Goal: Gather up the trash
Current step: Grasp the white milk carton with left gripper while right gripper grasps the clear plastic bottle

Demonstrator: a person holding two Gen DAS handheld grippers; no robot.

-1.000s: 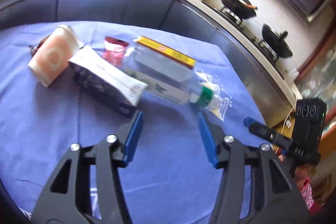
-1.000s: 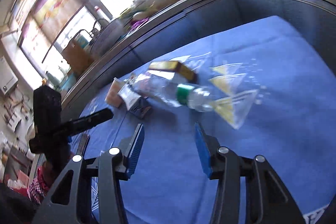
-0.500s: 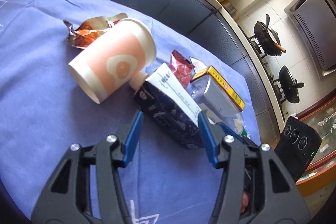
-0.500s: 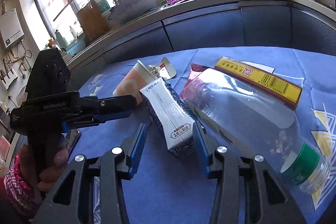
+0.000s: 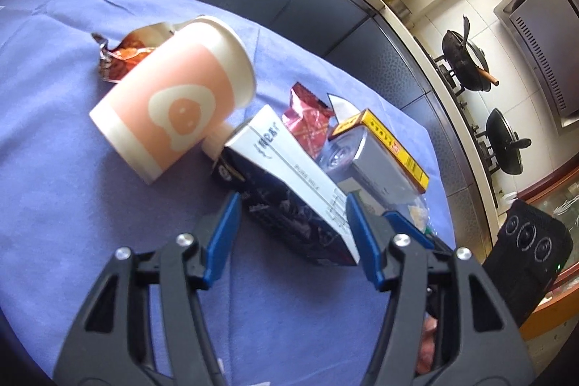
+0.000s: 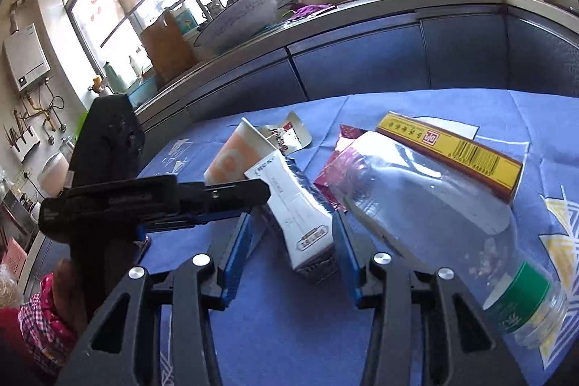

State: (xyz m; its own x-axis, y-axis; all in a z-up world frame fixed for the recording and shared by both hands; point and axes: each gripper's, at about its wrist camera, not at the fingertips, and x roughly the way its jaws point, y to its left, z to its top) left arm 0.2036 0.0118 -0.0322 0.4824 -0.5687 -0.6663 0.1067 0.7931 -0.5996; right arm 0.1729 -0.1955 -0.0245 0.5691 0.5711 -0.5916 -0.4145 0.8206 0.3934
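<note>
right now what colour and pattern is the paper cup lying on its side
The paper cup is salmon pink with white bands at both ends and a white fried-egg-like shape. Clearest in the left wrist view.

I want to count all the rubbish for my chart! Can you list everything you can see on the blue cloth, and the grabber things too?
Cloth: one, blue, covering the table.
Paper cup: one, pink and white, lying on its side.
Milk carton: one, white and dark, lying between the tips of both grippers.
Plastic bottle: one, clear with a green band, lying beside the carton.
Long box: one, yellow and red, behind the bottle.
Red wrapper: one, between carton and box.
Foil wrapper: one, orange and silver, behind the cup.
Left gripper: one, black with blue pads, jaws opening around the carton.
Right gripper: one, same colours, open around the carton's end.
</note>
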